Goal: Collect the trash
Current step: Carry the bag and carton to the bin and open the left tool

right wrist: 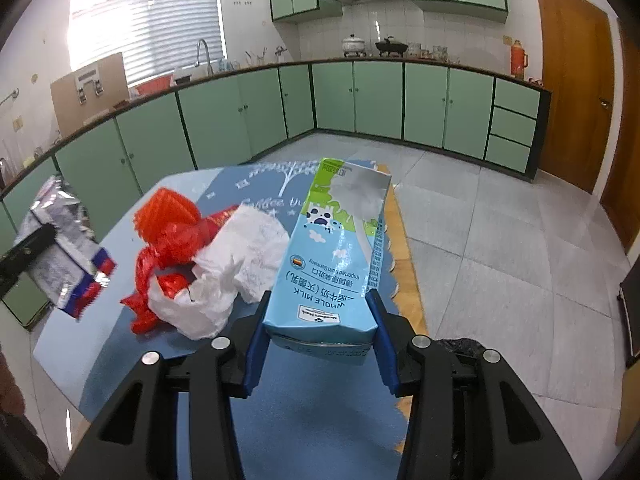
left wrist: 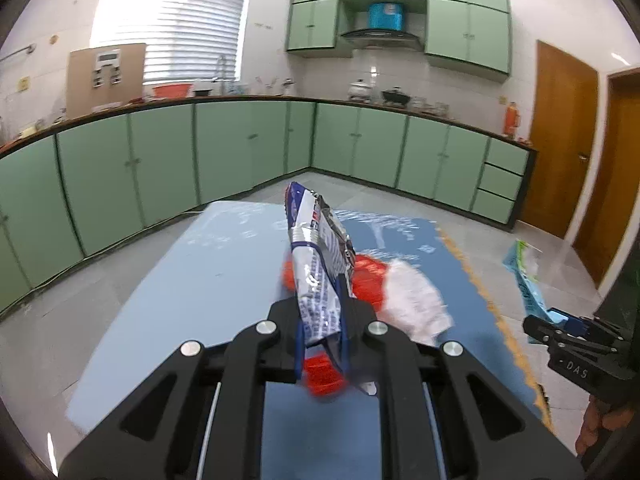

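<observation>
My left gripper (left wrist: 322,322) is shut on a silver and blue foil snack wrapper (left wrist: 318,252) and holds it upright above the blue table (left wrist: 200,280). My right gripper (right wrist: 318,322) is shut on a light blue whole-milk carton (right wrist: 340,248), held above the table's right side. The carton (left wrist: 524,276) and right gripper (left wrist: 560,322) also show at the right of the left wrist view. The wrapper (right wrist: 64,248) shows at the left of the right wrist view. A red plastic bag (right wrist: 168,232) and a crumpled white bag (right wrist: 236,268) lie on the table between them.
The table (right wrist: 320,412) has a blue cloth with a yellow scalloped edge (right wrist: 404,264). A black bag-lined bin (right wrist: 464,350) sits below the right gripper. Green cabinets (left wrist: 224,152) line the far walls; wooden doors (left wrist: 560,140) stand at right. The floor is grey tile (right wrist: 500,220).
</observation>
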The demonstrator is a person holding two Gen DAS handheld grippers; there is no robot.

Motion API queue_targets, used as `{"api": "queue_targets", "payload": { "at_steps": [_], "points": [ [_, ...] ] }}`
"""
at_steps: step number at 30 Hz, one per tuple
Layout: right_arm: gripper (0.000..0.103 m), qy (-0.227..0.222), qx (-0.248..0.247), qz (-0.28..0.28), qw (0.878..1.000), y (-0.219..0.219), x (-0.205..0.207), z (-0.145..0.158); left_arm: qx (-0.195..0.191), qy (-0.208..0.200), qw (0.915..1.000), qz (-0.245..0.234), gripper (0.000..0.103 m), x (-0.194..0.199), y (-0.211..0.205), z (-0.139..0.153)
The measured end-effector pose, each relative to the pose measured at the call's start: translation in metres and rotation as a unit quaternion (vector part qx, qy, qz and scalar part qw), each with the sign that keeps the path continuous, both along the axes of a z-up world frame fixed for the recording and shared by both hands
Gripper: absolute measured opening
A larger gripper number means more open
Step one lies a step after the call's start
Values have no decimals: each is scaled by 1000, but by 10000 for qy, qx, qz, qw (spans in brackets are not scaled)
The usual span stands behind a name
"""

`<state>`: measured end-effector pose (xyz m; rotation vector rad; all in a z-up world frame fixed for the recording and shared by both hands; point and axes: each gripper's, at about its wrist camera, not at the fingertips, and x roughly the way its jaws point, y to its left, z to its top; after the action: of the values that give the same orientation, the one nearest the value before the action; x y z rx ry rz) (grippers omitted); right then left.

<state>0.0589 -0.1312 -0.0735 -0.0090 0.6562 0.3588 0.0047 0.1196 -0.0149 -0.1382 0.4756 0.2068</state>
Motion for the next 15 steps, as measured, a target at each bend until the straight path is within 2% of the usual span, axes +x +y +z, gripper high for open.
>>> {"api": "queue_targets", "payload": {
  "at_steps": [9, 15],
  "points": [
    [45, -117, 121, -546, 9984, -56, -9, 17, -35, -214, 9946, -1015, 12, 34, -75, 7],
    [45, -166, 85, -1089, 9939, -104, -14, 17, -328, -392, 9820, -1817, 12, 51, -125, 7]
  ]
}}
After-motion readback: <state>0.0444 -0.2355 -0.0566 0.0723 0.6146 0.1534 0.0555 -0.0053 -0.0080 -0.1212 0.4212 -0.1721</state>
